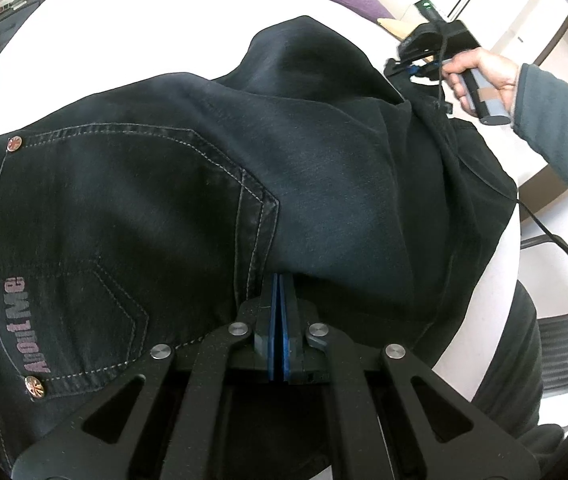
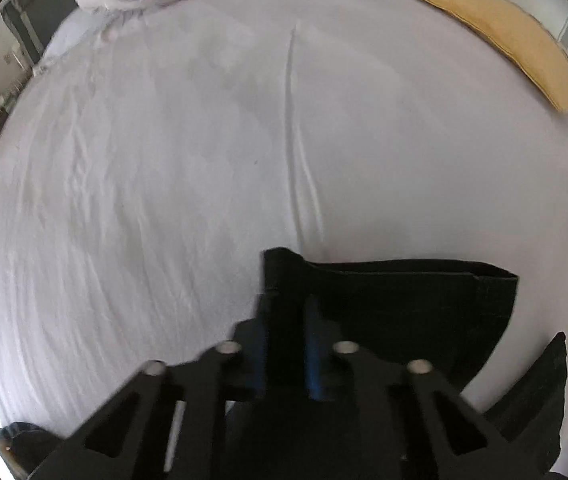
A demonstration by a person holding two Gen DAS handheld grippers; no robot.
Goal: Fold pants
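Our left gripper point(image 1: 280, 292) has its blue pads pressed together, and the dark fabric of the black jeans point(image 1: 212, 184) runs right up to the tips, so we judge it is pinching the seat near the back pocket point(image 1: 96, 216), though the fabric hides the bite itself. Our right gripper point(image 2: 286, 320) holds a narrow gap with a bunched strip of the leg end point(image 2: 404, 300) clamped between its pads, lifted just above the white bedsheet point(image 2: 164, 160). The jeans lie seat-up near the bed's closest edge, humped in the middle and not flat. We judge the fold is under way but unfinished: the leg end must be carried over and laid down. A yellow pillow point(image 2: 504, 36) sits at the far right corner.
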